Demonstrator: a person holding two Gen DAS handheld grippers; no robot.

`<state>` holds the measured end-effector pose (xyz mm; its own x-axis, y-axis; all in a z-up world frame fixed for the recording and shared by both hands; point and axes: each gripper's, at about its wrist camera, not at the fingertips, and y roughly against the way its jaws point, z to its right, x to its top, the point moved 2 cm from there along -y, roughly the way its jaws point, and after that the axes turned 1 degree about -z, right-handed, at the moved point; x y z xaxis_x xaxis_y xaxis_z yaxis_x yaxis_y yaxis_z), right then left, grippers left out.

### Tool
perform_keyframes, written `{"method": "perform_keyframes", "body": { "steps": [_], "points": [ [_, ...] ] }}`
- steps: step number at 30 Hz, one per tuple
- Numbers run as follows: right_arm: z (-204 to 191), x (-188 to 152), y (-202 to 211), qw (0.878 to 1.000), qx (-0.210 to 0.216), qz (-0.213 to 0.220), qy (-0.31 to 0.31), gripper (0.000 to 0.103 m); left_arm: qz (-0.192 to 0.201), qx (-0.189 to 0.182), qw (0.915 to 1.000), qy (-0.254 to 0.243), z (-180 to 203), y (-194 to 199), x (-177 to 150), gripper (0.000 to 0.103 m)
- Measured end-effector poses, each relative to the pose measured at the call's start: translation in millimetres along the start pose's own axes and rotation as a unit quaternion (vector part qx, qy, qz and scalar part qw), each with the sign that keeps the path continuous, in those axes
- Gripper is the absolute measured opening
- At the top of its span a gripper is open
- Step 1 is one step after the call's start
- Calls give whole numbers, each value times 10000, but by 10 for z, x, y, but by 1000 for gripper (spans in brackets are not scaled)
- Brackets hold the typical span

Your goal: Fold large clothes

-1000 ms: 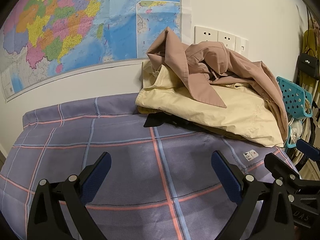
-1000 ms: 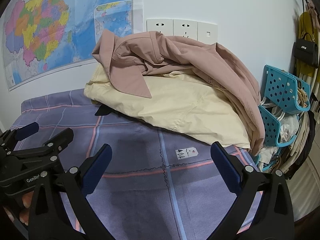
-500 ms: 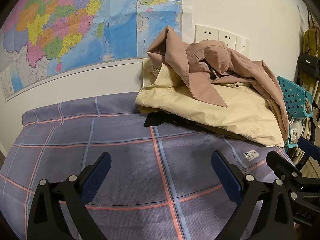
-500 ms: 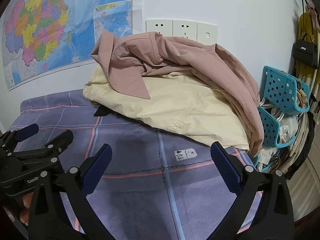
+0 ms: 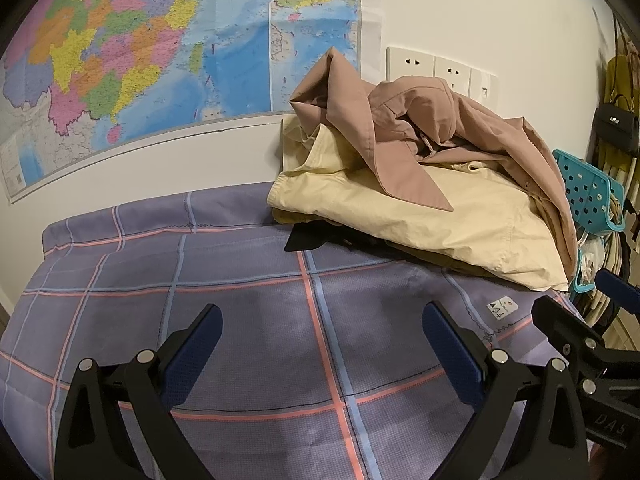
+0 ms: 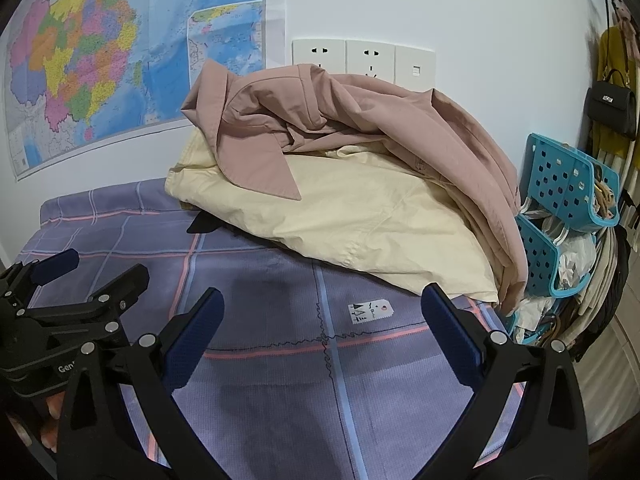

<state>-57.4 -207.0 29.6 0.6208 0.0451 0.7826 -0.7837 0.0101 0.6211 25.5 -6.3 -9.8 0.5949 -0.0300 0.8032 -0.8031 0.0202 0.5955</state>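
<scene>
A crumpled dusty-pink garment (image 5: 448, 128) (image 6: 360, 120) lies on top of a cream-yellow garment (image 5: 420, 216) (image 6: 352, 216), piled at the far right of a purple plaid bed sheet (image 5: 240, 292) (image 6: 280, 300) against the wall. A dark garment (image 5: 308, 238) peeks out under the pile. My left gripper (image 5: 320, 344) is open and empty above the sheet, well short of the pile. My right gripper (image 6: 320, 332) is open and empty, just short of the cream garment's near edge. The left gripper's body also shows at the left in the right wrist view (image 6: 60, 312).
A white care label (image 6: 370, 310) (image 5: 502, 308) lies on the sheet. Blue perforated baskets (image 6: 568, 196) (image 5: 588, 196) with hangers stand right of the bed. A black handbag (image 6: 610, 104) hangs on the right. A wall map (image 5: 140, 52) and sockets (image 6: 364, 58) are behind.
Both grippers have drifted slightly closer to the clothes pile. The jaws stay open and the clothes have not moved.
</scene>
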Motion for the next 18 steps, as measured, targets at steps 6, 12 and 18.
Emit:
{"method": "perform_keyframes", "body": {
  "steps": [6, 12, 18],
  "points": [
    [-1, 44, -25, 10000, 6, 2, 11, 98, -5, -15, 10000, -12, 7, -18, 4, 97],
    [0, 48, -24, 10000, 6, 2, 13, 98, -16, -9, 10000, -11, -1, -34, 9, 97],
    [-3, 68, -62, 10000, 18, -1, 33, 98, -16, -34, 10000, -11, 9, -56, 23, 97]
  ]
}}
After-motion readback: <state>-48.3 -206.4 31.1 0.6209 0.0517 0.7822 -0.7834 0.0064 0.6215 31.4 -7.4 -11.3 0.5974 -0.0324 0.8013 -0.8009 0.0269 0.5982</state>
